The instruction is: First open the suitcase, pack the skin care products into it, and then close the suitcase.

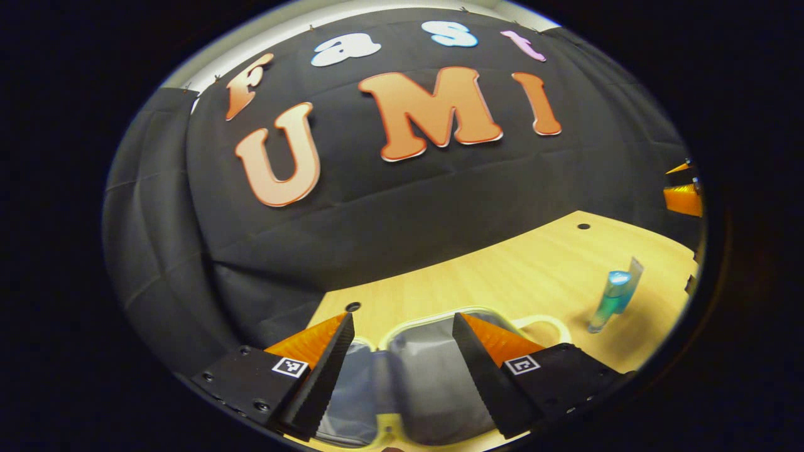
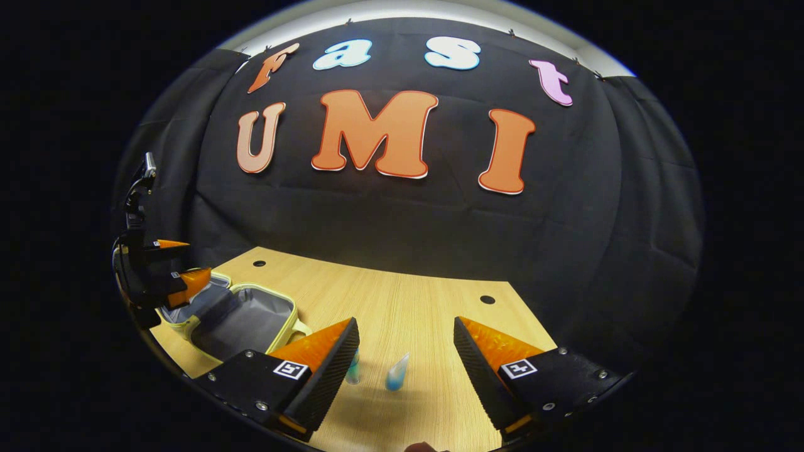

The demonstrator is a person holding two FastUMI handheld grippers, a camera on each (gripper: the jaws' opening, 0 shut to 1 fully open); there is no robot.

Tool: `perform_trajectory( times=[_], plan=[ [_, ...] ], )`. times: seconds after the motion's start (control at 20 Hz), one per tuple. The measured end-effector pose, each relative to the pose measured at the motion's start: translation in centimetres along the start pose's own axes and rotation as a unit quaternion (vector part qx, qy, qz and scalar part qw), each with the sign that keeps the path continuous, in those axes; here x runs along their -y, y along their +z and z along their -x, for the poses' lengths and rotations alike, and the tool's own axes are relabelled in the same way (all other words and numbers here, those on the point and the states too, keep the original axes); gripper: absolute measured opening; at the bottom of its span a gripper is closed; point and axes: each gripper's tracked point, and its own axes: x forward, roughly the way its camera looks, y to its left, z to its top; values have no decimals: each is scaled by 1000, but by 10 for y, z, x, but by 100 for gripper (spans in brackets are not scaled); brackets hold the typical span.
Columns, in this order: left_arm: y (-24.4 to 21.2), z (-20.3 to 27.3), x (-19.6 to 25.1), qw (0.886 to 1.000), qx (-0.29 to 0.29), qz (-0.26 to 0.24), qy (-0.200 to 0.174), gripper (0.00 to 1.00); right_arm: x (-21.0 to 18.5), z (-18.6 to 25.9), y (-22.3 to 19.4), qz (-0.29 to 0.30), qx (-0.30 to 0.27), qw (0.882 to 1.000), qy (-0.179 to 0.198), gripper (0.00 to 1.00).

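The suitcase lies open on the wooden table, showing a grey lining and a pale yellow rim. My left gripper hovers open right above it, nothing between its fingers. Off to its right stand a teal bottle and a blue tube, close together. In the right gripper view the open suitcase lies at the left, with the left gripper over it. My right gripper is open above the blue tube and the teal bottle, which is half hidden by a finger.
The light wooden table has small round holes near its back edge. Black cloth walls close the booth behind it. The right gripper's orange fingers show at the far right of the left gripper view.
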Motion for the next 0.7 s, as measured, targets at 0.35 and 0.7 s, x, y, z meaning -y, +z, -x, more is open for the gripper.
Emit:
perform_trajectory(
  times=[0.35, 0.7],
  plan=[
    [4, 2, 118, 996, -6, 0, -91, 97, 5, -6, -28, 15, -30, 999, 35, 96],
    [-10, 2, 201, 989, -27, -17, -146, 98, 10, -16, -44, 29, -45, 996, 75, 96]
  ],
)
